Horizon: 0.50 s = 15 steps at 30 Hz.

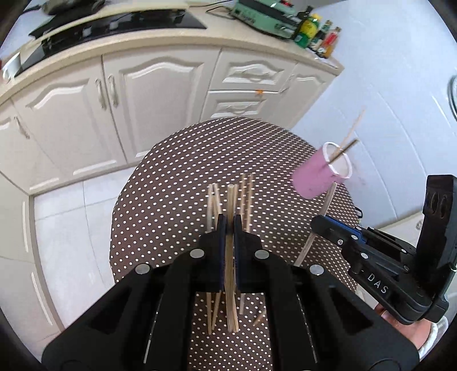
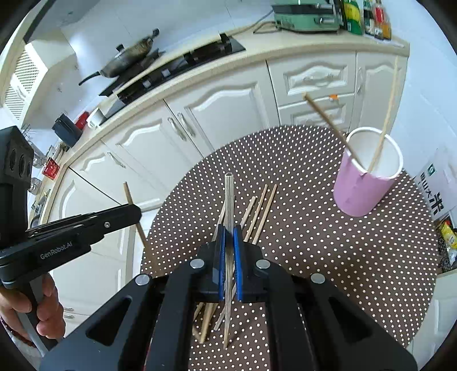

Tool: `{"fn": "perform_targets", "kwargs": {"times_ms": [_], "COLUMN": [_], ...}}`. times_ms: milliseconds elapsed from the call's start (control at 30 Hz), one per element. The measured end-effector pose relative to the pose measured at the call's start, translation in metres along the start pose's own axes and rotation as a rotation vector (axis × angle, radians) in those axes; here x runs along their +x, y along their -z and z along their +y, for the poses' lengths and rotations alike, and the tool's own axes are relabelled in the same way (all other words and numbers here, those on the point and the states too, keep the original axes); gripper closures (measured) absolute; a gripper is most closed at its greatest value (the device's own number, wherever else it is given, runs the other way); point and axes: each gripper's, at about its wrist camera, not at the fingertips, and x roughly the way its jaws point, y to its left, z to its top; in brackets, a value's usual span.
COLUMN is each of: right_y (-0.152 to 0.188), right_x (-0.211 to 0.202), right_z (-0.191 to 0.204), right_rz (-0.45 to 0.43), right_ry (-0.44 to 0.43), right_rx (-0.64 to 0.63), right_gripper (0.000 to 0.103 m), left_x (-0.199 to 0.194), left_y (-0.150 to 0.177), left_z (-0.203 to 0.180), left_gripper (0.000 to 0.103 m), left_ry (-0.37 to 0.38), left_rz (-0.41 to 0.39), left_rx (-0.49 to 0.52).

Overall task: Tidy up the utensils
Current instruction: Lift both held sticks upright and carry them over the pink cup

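A cream worktop [image 2: 257, 61] curved across the far side of the kitchen, white panelled cabinets [image 2: 222, 111] beneath it. On that worktop sat a black hob [image 2: 177, 71] with a pan [image 2: 128, 57], a green appliance [image 2: 305, 14] and bottles [image 2: 368, 17] further right. Pale floor tiles [image 1: 60, 228] lay below the cabinets.

We see bottles [image 1: 317, 35] on the counter [image 1: 171, 45], too blurred to read, perhaps sauces.
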Motion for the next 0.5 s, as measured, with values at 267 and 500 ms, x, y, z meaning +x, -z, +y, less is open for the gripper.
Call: {"fn": "perform_targets", "kwargs": {"times_ms": [267, 500], "right_y": [0.012, 0.018], "right_x": [-0.035, -0.066], "right_z": [0.006, 0.002], "right_rz": [-0.077, -0.137], "right_ry": [0.033, 0.058], "right_rx": [0.008, 0.026], "right_gripper": [0.099, 0.098], "left_x": [-0.028, -0.047], "left_y": [0.005, 0.005], "left_z": [-0.032, -0.057], "left_gripper": [0.098, 0.098], "left_ry": [0.047, 0.094], "left_rz": [-0.040, -0.083], "left_rx": [0.083, 0.136]}}
